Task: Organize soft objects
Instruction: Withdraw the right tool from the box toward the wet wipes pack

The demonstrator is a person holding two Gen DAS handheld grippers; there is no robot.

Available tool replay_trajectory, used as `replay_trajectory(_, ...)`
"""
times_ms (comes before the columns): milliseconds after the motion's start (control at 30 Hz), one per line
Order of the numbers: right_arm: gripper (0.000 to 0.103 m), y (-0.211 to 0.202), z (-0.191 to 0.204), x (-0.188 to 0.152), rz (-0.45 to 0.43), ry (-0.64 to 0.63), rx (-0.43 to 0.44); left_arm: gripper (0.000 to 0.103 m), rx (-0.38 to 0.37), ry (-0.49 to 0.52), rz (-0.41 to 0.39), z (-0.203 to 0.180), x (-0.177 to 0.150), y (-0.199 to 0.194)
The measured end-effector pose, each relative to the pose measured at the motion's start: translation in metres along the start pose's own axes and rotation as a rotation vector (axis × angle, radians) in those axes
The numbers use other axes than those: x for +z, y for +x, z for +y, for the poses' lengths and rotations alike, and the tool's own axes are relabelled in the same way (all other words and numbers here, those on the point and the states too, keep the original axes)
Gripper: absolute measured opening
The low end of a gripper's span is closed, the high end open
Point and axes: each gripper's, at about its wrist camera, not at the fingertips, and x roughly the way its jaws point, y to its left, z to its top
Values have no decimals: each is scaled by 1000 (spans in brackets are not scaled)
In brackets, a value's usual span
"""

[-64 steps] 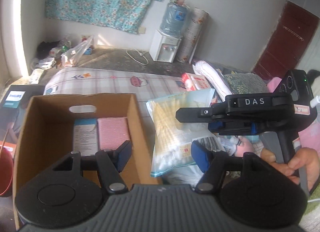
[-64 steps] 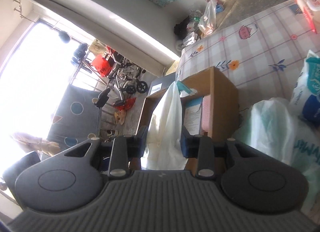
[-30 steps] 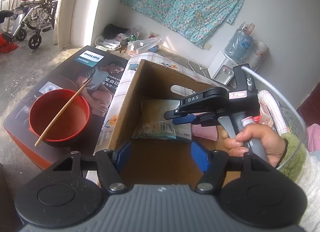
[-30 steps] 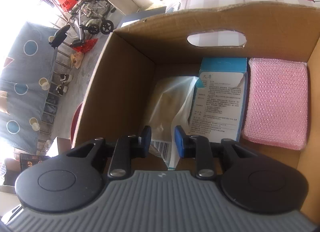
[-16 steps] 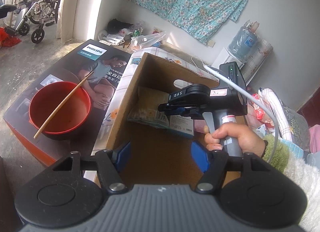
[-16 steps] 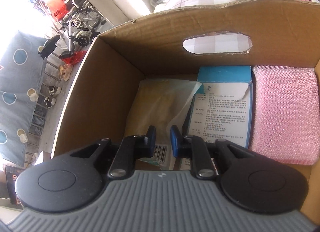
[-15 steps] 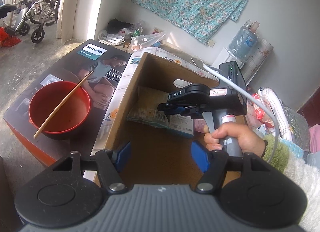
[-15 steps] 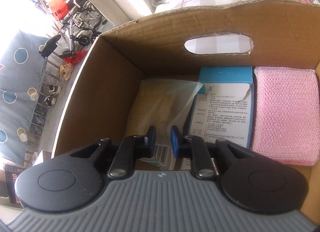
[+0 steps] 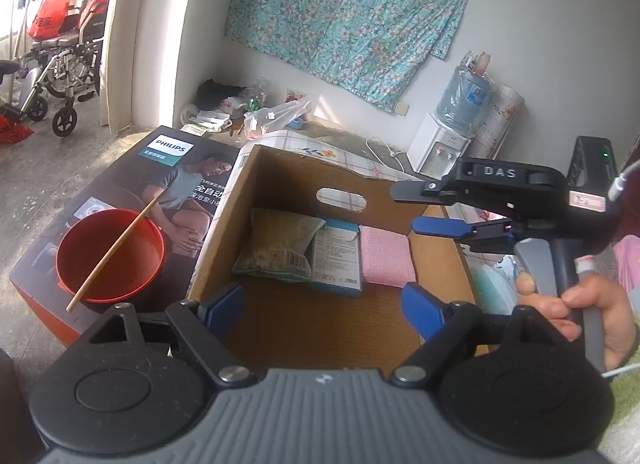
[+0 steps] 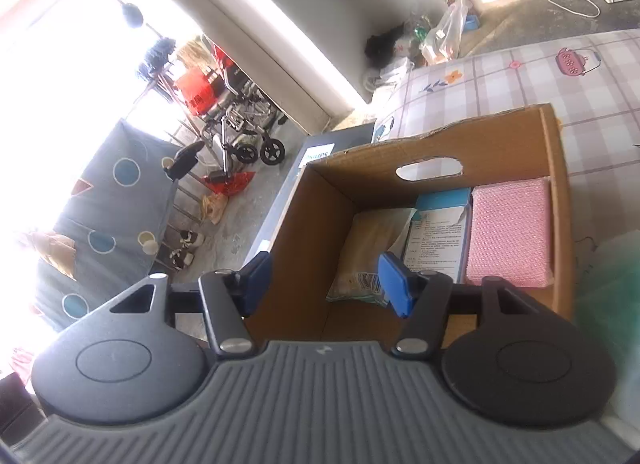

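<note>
Three items lie along the far wall of the open brown cardboard box (image 9: 320, 316): a pale plastic-wrapped soft pack (image 9: 276, 248) at left, a blue-and-white carton (image 9: 336, 260) in the middle, a pink textured pad (image 9: 386, 260) at right. The right gripper (image 10: 326, 284) has just been opening; its jaws stand wide, nothing between them, above the box's near-left corner. The left gripper (image 9: 322, 304) has likewise just widened and is empty. More packs at the right edge appear unsorted.

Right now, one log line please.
right gripper: just opened, empty | left gripper: opened wider, empty | plastic packet: lying in cardboard box beside blue carton
</note>
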Motion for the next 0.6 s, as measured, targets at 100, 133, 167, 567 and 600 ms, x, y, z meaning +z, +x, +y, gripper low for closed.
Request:
replay_trajectory(100,79,-49,-12,-19,-67,8,-1,91,-30,35,-1,-14,-2,-1)
replay_trajectory(133,79,-63,-15,-29,-87,17,-11,92,-45,43,0,-18,-4,-1)
replay_trajectory(167,80,-77,-21,-38,-105,26,-22,92,-63,50,3,-23,-6,0)
replay_trajectory(567,80,-160,-82,-114,-212,142,-128,95,-118,161,42,-82,-21,8)
replay_trajectory(600,80,-164,-86,-117,-215,148,-130,95,-119,170,46,-86,-22,8)
